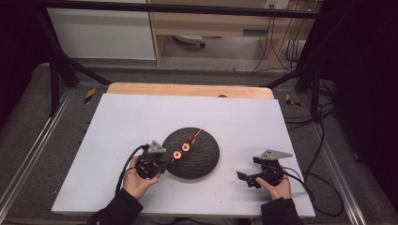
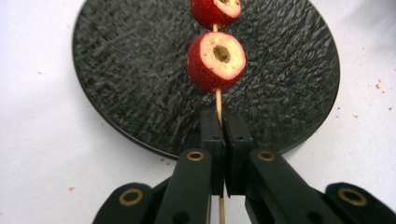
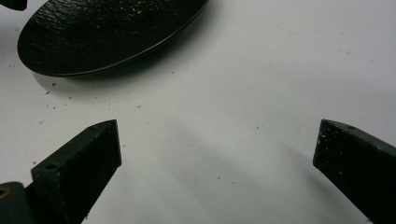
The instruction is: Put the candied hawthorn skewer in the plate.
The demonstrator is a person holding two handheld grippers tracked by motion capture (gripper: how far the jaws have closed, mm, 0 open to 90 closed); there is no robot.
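A thin wooden skewer carries red fruit pieces with pale cut faces above a round black textured plate. My left gripper is shut on the skewer's lower end. In the high view the left gripper sits at the plate's left edge, and the skewer with its fruit pieces slants up and right over the plate. My right gripper rests low over the white board to the right of the plate. Its jaws stand wide open with nothing between them.
The white board lies on a wooden table, with small crumbs scattered on it. Black cables trail off the board's right side. A dark frame and shelving stand beyond the far edge.
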